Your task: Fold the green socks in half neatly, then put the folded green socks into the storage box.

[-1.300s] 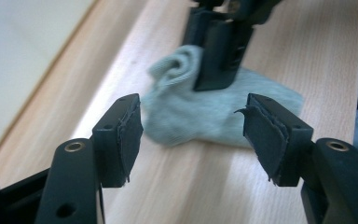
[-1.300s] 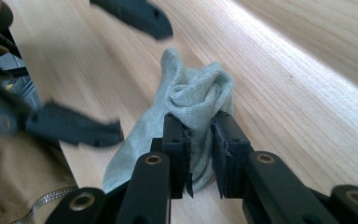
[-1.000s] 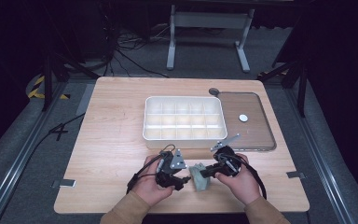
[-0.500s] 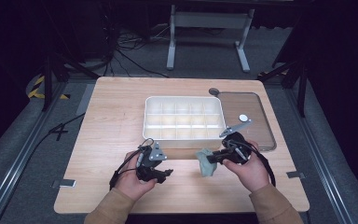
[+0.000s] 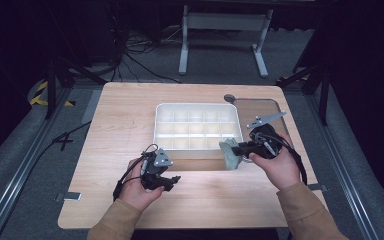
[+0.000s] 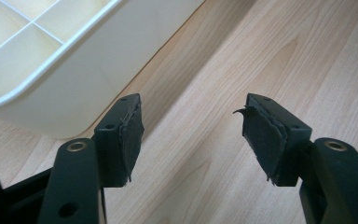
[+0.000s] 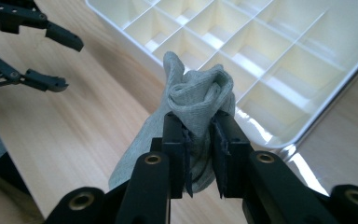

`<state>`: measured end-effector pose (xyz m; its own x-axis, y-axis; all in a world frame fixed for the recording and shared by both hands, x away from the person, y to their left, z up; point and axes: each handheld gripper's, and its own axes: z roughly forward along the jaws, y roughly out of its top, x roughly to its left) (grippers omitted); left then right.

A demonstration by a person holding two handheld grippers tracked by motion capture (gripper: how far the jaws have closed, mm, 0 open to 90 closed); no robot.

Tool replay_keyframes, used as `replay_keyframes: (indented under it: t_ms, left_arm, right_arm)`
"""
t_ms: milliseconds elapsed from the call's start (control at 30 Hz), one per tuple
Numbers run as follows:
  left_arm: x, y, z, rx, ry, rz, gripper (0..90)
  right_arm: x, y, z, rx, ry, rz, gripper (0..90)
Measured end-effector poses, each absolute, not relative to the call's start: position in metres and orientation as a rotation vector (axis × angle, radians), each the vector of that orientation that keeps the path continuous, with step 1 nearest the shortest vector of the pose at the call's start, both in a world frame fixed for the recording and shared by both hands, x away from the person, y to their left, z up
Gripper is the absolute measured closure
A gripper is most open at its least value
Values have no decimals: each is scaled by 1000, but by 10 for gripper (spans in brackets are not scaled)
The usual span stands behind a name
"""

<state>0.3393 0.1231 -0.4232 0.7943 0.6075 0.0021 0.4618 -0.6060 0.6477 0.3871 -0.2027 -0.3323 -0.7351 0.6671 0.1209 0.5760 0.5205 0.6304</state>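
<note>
Grey-green sock [image 7: 193, 100] bunched and clamped in right tongs [image 7: 200, 135], held just beside near edge of white compartment tray [image 5: 198, 127], left tongs [image 6: 193, 135] spread apart, nothing gripped, over wooden surface [image 5: 125, 115]

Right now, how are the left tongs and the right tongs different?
The left tongs are open with nothing between them; the right tongs are shut on a grey-green sock. The left tongs sit low by the near wall of the white tray; the right tongs are at the tray's near right corner. Both have black jaws with dark pads.
</note>
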Motion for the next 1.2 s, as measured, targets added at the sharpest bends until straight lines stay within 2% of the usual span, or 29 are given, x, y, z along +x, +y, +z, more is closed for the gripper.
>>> replay_keyframes:
  t_ms: [767,1200]
  left_arm:
    - [338,136,-420,2297,837,320,387]
    - [339,139,-420,2283,847,321,386]
  right_arm:
    - [429,-209,-303,952,2554,845,760]
    - [456,-210,-299,831,2632,724,739]
